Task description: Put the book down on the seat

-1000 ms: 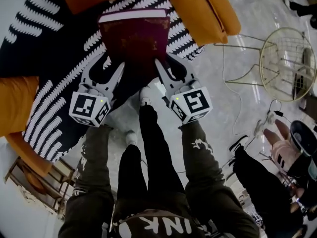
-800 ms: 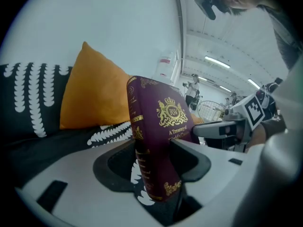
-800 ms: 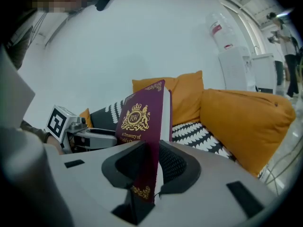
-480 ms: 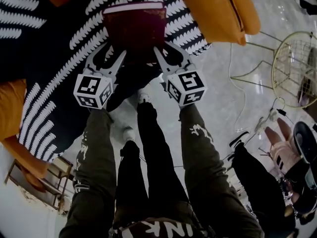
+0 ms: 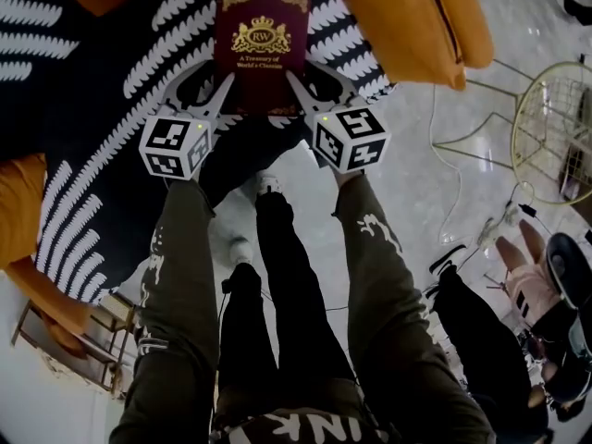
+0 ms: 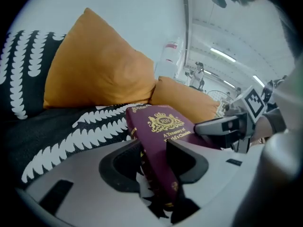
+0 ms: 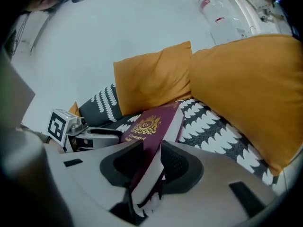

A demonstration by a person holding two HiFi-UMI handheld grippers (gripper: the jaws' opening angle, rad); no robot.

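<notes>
Book (image 5: pixel 262 52) sits cover-up, all but down on the seat (image 5: pixel 111 109) at upper centre, I judge; left gripper (image 5: pixel 211 86) jaws closing and right gripper (image 5: pixel 310 81) jaws opening, both on its near corners, so letting go remains.

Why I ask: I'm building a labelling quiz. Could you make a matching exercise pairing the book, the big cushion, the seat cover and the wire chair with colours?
Things: 1 book; 2 cushion; 3 seat cover; 4 wire chair.
Colours: A black with white leaf pattern; B pale yellow; C maroon with gold crest; D orange.
Pairs: 1-C, 2-D, 3-A, 4-B.
</notes>
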